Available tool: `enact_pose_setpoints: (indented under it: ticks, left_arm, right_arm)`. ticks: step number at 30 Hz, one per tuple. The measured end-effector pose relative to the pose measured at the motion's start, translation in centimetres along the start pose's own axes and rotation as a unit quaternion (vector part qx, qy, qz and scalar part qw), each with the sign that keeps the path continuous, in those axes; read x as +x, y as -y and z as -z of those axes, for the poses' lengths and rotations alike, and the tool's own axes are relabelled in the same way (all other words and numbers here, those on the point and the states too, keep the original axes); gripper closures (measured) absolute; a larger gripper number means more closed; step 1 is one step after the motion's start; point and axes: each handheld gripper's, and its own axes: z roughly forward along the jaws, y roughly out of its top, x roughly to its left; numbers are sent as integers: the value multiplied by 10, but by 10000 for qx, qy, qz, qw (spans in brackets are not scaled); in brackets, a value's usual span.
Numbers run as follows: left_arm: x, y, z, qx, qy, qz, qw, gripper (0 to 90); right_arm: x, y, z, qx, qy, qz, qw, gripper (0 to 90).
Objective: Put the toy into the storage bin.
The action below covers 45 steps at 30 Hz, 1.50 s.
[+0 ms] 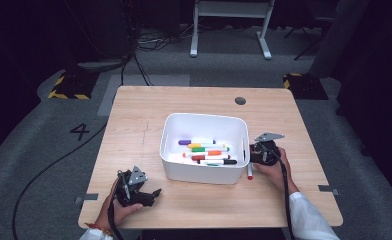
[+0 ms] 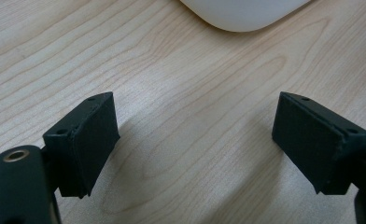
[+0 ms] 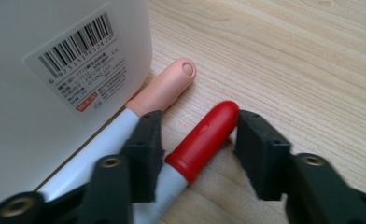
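Note:
A white bin (image 1: 204, 117) stands mid-table and holds several coloured markers (image 1: 206, 150). Against its right outer wall lie two markers: one with a red cap (image 3: 204, 133) and one with a pink cap (image 3: 165, 88). My right gripper (image 3: 197, 140) is low over the table with its jaws either side of the red-capped marker (image 1: 249, 172). Bare wood shows between the right pad and the marker, so the pads do not clamp it. My left gripper (image 1: 153, 195) rests near the table's front left. Its jaws (image 2: 195, 140) are wide apart over bare wood.
The bin's wall (image 3: 55, 93) with a barcode label stands close on the right gripper's left. The bin's corner (image 2: 244, 14) lies ahead of the left gripper. A dark round hole (image 1: 240, 100) marks the table's far side.

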Motion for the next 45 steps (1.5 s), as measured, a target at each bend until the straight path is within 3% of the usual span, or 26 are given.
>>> enact_pose_setpoints:
  ticks: [3, 7, 18, 31, 45]
  left_arm:
    - [0, 0, 0, 0, 0, -2, 10000, 146]
    - [0, 0, 0, 0, -1, -2, 10000, 146]
    - [0, 0, 0, 0, 1, -4, 10000, 146]
    - [0, 0, 0, 4, 0, -1, 10000, 146]
    - [0, 0, 0, -2, -8, 2, 10000, 146]
  right_arm:
    - [-2, 1, 2, -9, 27, -8, 10000, 675]
    - [-5, 4, 4, -34, 15, -22, 10000, 735]
    - [-14, 9, 11, -118, -116, 30, 9999, 747]
    - [-22, 4, 50, -746, -331, 38, 9967, 749]
    - [-21, -4, 88, -1128, -489, 139, 9923, 750]
